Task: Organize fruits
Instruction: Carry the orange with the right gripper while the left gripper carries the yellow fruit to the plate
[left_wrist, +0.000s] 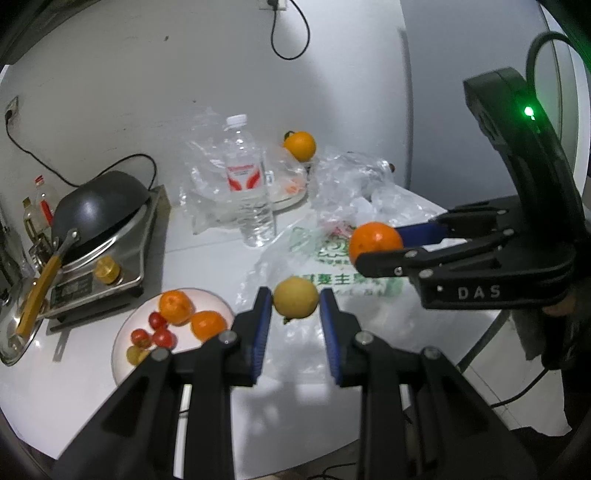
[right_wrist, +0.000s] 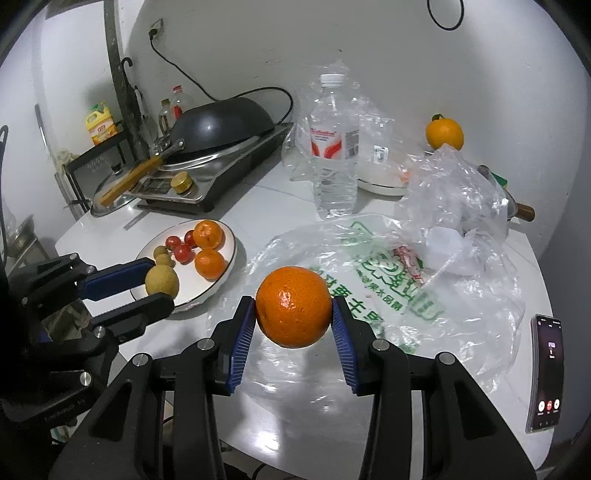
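Above white table (right_wrist: 258, 192), left claw (left_wrist: 295, 314) clamps yellow fruit (left_wrist: 295, 297); right claw (right_wrist: 293, 323) clamps orange (right_wrist: 293, 306).

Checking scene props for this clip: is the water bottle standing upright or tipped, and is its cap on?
Upright and capped. The water bottle stands on its base on the table, its white cap on top in both views.

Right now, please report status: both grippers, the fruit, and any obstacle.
Left gripper shut on yellow-green fruit. Right gripper shut on orange. Plate part filled. Plastic bag spread beside plate.
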